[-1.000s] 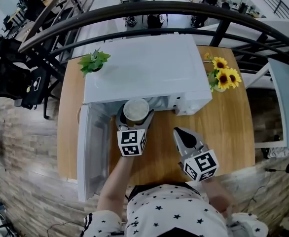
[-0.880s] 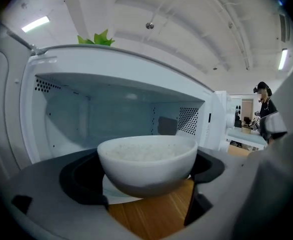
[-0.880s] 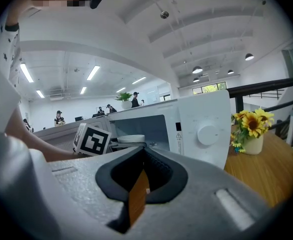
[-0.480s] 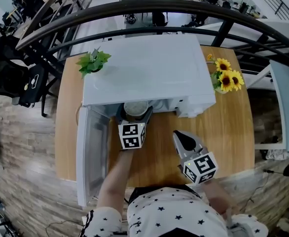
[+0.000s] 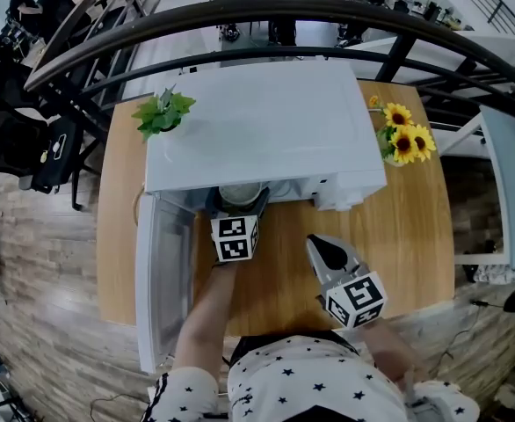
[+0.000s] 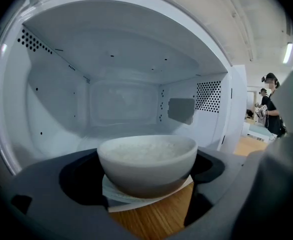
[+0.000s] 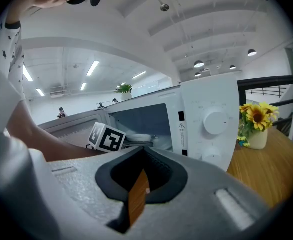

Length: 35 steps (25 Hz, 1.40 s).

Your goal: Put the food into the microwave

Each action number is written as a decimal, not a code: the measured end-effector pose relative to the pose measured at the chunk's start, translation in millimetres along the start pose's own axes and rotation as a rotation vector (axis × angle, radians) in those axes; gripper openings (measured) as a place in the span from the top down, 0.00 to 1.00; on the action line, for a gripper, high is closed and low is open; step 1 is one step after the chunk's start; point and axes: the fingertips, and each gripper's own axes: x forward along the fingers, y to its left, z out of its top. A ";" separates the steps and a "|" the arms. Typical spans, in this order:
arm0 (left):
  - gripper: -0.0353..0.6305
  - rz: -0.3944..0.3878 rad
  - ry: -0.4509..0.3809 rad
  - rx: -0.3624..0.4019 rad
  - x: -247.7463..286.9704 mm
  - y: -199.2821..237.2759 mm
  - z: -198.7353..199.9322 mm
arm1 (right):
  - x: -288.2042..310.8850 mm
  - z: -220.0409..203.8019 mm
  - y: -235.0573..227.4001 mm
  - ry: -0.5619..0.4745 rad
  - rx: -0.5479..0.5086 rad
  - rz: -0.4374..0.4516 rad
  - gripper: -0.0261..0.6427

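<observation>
A white microwave stands on the wooden table, its door swung open toward me on the left. My left gripper is shut on a white bowl of rice. The bowl sits at the mouth of the cavity, half hidden under the microwave's top. In the left gripper view the bare cavity lies straight ahead, and paper shows under the bowl. My right gripper hovers over the table in front of the control panel, shut with nothing in it.
A small green plant stands at the microwave's back left and a vase of sunflowers at its right. A dark curved railing runs behind the table. Bare tabletop lies right of my right gripper.
My left gripper has carried the bowl forward, so more of it now sits under the microwave's top. The right gripper has barely moved.
</observation>
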 end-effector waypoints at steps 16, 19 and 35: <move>0.21 0.066 0.126 0.083 20.8 8.2 -1.9 | 5.2 -1.7 1.1 0.003 0.001 0.003 0.95; 0.21 0.062 0.132 0.080 21.0 8.6 -2.2 | 5.4 -0.3 4.6 -0.002 -0.001 0.008 0.95; 0.21 0.064 0.124 0.047 1.5 5.6 -6.8 | -16.6 0.7 15.9 -0.030 -0.015 0.001 0.95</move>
